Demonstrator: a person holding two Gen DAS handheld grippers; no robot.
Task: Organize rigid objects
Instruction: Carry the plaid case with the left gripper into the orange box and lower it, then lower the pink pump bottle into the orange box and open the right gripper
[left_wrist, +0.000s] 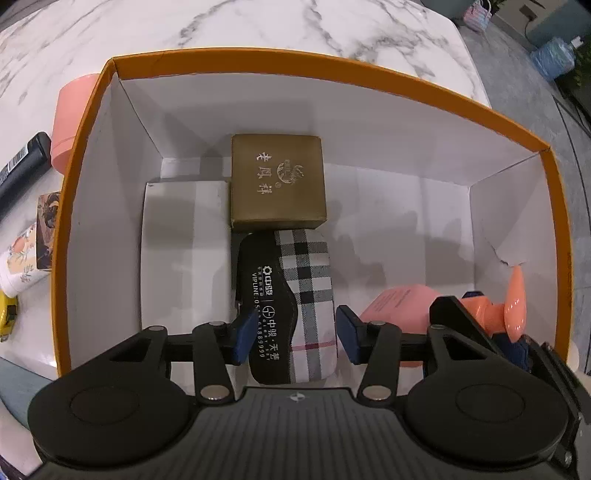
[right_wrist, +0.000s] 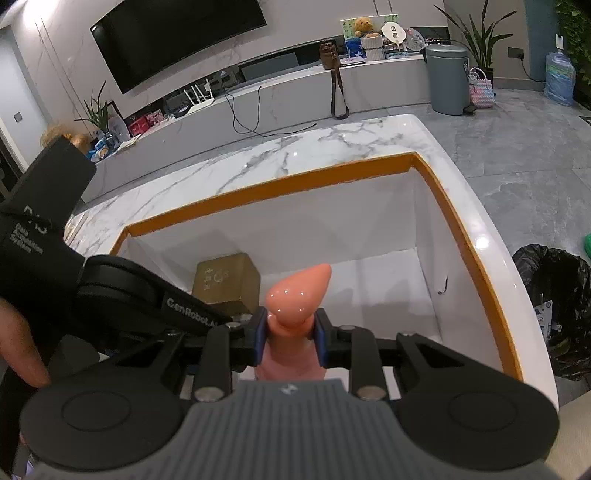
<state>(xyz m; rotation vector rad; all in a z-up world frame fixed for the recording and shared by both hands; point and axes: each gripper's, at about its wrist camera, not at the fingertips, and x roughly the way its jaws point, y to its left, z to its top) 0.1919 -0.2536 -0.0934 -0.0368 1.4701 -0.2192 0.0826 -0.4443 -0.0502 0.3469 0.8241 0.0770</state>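
An orange-rimmed white box (left_wrist: 417, 85) (right_wrist: 280, 184) stands on the marble table. In it lie a gold box (left_wrist: 277, 181) (right_wrist: 226, 284), a white box (left_wrist: 184, 251) and a plaid-and-black glasses case (left_wrist: 295, 299). My left gripper (left_wrist: 297, 334) points down into the box, its blue pads pressed on both long sides of the case. My right gripper (right_wrist: 291, 328) is shut on the neck of a peach-pink bottle (right_wrist: 295, 295) with a teardrop cap, held over the box's near right corner. In the left wrist view the bottle (left_wrist: 515, 306) shows at the right.
Left of the box on the table lie a pink cylinder (left_wrist: 70, 118), a black tube (left_wrist: 22, 166), a floral cup (left_wrist: 22, 258) and a yellow item (left_wrist: 7, 314). The box's right half shows bare floor. A black bin bag (right_wrist: 554, 306) sits on the floor beyond the table edge.
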